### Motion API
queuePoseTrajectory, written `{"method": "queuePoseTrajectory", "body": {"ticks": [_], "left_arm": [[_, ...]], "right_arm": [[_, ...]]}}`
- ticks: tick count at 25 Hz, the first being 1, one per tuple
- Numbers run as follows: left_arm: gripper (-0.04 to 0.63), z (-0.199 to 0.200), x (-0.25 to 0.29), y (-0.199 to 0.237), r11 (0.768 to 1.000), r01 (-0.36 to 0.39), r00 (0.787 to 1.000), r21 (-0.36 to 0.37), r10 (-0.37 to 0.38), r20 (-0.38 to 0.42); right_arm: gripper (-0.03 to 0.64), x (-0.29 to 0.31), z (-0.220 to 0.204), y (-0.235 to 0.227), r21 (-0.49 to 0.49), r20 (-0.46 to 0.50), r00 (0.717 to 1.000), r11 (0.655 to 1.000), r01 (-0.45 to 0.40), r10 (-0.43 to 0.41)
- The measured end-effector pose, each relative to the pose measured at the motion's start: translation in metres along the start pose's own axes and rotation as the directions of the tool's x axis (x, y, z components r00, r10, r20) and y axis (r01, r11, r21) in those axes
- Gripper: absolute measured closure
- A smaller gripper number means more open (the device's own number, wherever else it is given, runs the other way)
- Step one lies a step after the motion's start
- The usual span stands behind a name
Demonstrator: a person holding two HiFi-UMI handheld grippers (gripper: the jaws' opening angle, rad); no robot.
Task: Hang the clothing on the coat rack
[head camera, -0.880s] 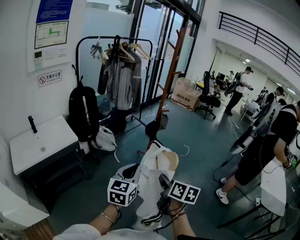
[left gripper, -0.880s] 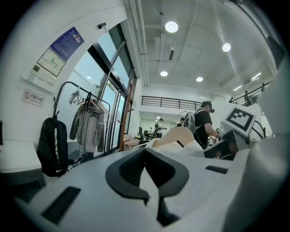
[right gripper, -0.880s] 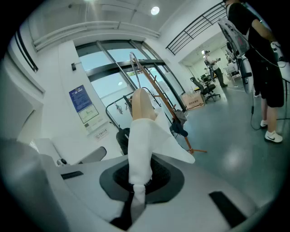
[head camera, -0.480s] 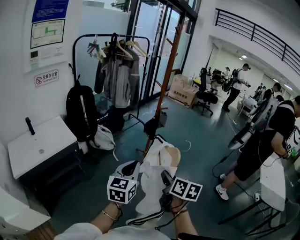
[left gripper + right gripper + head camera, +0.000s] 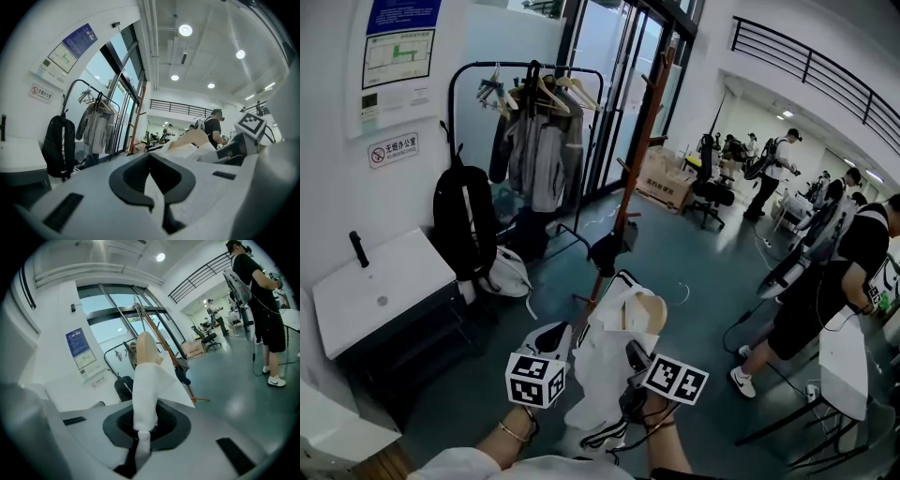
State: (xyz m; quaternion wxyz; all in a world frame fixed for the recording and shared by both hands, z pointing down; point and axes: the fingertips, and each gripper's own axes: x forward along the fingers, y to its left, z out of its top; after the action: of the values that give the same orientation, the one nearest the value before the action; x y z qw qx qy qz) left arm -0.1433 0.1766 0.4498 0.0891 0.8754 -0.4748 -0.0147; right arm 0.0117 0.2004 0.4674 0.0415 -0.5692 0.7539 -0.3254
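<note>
A white garment (image 5: 607, 354) hangs on a wooden hanger (image 5: 648, 312) low in the head view, held up between both grippers. My left gripper (image 5: 566, 338) is shut on the garment's left edge; a thin fold of white cloth (image 5: 152, 185) shows between its pads. My right gripper (image 5: 630, 351) is shut on the garment's right side, and the cloth (image 5: 145, 394) rises from its jaws up to the hanger's end (image 5: 146, 348). The tall brown wooden coat rack (image 5: 635, 173) stands just beyond the garment, by the glass doors. A dark item hangs low on it.
A black clothes rail (image 5: 534, 70) with jackets and spare hangers stands at the left wall, a black backpack (image 5: 466, 225) beside it. A white cabinet (image 5: 380, 291) is at near left. People (image 5: 830, 281), a white table (image 5: 847, 361), an office chair (image 5: 711, 197) and boxes (image 5: 664, 185) fill the right.
Both grippers keep their hold on the garment. The left gripper has drifted slightly left and down; the coat rack looks no nearer.
</note>
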Motion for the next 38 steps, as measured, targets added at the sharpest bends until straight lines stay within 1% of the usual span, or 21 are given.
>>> {"method": "queuePoseTrajectory", "body": {"ticks": [2, 10, 19, 23, 28, 33, 38], "left_arm": [[0.588, -0.001, -0.001, 0.006, 1.0, -0.003, 1.0, -0.012, 0.003, -0.005], [0.587, 0.003, 0.007, 0.016, 1.0, 0.006, 1.0, -0.013, -0.006, -0.001], [0.586, 0.004, 0.036, 0.025, 1.0, -0.005, 1.0, -0.007, 0.005, -0.005], [0.586, 0.003, 0.06, 0.033, 1.0, -0.015, 1.0, -0.008, 0.015, -0.01], [0.588, -0.004, 0.098, 0.041, 1.0, -0.017, 0.999, -0.017, 0.017, -0.035], [0.586, 0.002, 0.139, 0.041, 1.0, -0.007, 1.0, -0.019, 0.007, -0.027], [0.588, -0.001, 0.174, 0.036, 1.0, 0.001, 0.999, -0.016, -0.002, -0.04]], "right_arm": [[0.584, 0.0, 0.0, 0.001, 0.01, 0.006, 1.0, 1.0, 0.006, -0.006], [0.581, 0.006, 0.012, 0.0, 0.068, 0.022, 1.0, 0.997, 0.021, -0.022], [0.578, 0.028, 0.03, -0.015, 0.061, 0.029, 0.999, 0.998, 0.026, -0.028], [0.578, 0.044, 0.041, -0.028, 0.048, 0.025, 0.999, 0.998, 0.033, -0.035], [0.578, 0.07, 0.054, -0.05, 0.067, 0.007, 0.999, 0.997, 0.045, -0.045], [0.578, 0.093, 0.076, -0.07, 0.058, 0.002, 0.999, 0.997, 0.042, -0.042], [0.578, 0.107, 0.095, -0.089, 0.066, 0.003, 0.999, 0.997, 0.033, -0.033]]}}
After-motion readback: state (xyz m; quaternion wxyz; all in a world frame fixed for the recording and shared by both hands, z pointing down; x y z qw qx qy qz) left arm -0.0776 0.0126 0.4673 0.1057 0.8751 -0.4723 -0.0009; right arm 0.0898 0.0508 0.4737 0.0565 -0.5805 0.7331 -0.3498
